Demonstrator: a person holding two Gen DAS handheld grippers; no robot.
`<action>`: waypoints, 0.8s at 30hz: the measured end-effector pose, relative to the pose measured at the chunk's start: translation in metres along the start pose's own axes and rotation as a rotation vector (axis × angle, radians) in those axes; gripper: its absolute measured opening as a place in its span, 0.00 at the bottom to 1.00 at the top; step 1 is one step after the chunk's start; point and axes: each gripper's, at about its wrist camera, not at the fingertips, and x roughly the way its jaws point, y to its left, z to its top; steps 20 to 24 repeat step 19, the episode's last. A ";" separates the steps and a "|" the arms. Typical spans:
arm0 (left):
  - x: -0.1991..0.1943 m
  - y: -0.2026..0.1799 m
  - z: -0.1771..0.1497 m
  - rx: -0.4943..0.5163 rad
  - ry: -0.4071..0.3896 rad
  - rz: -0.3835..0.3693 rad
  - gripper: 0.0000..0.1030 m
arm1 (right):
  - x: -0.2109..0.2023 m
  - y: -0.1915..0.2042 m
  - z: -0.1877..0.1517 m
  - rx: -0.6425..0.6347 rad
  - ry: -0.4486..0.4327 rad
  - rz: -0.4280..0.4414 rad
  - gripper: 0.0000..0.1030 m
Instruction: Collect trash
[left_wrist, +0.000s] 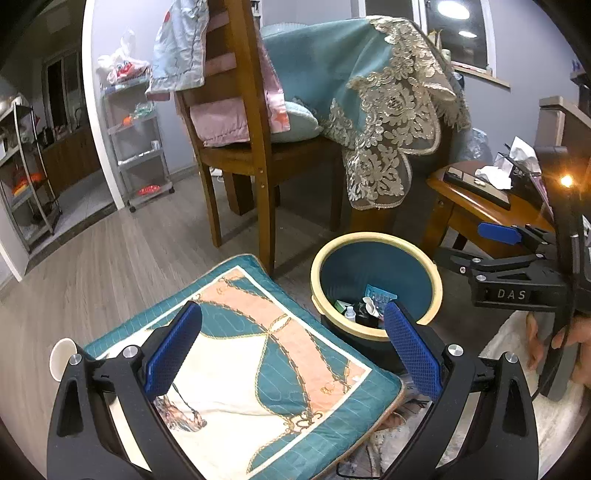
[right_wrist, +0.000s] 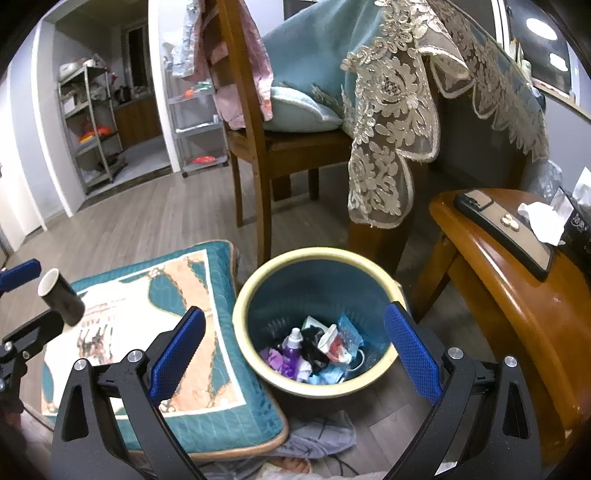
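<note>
**A:** Which step, judging by the layout?

**B:** Likely between pickups. Found the left tool (left_wrist: 291, 308) spread wide over the cushion (left_wrist: 258, 369), gripping nothing. Found the right tool (right_wrist: 295, 310) likewise spread wide, poised above the bin (right_wrist: 314, 253), also empty.

**A:** And the trash, spotted where?

**B:** Mostly down in the bin already: wrappers and crumpled bits, too tangled to count, plus one small bottle (right_wrist: 293, 341). Spotted one paper cup (right_wrist: 61, 301) tilted just beside the left tool, outside its pads; could not tell what supported it. Spotted one crumpled tissue (right_wrist: 541, 221) on the wooden surface (right_wrist: 498, 280), just beside one phone (right_wrist: 506, 229).

**A:** Next move, then?

**B:** Probably called for swinging the left tool toward the cup, closing gently around its wall, then carrying it over the bin's rim. Otherwise, reaching the right tool across to the tissue, steering clear of the phone.

**A:** Totals?

**B:** Counted two tools, one bin, one cup, one tissue, one phone, one cushion, one chair (left_wrist: 240, 147).
</note>
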 end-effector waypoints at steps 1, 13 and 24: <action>-0.001 -0.001 0.000 0.006 -0.004 0.001 0.94 | 0.000 -0.001 0.000 0.003 0.002 -0.001 0.94; -0.011 0.002 0.004 0.008 -0.054 -0.014 0.94 | 0.006 -0.006 0.000 0.033 0.034 -0.024 0.94; -0.008 0.004 0.005 -0.008 -0.028 -0.023 0.94 | 0.006 -0.004 0.000 0.016 0.036 -0.030 0.94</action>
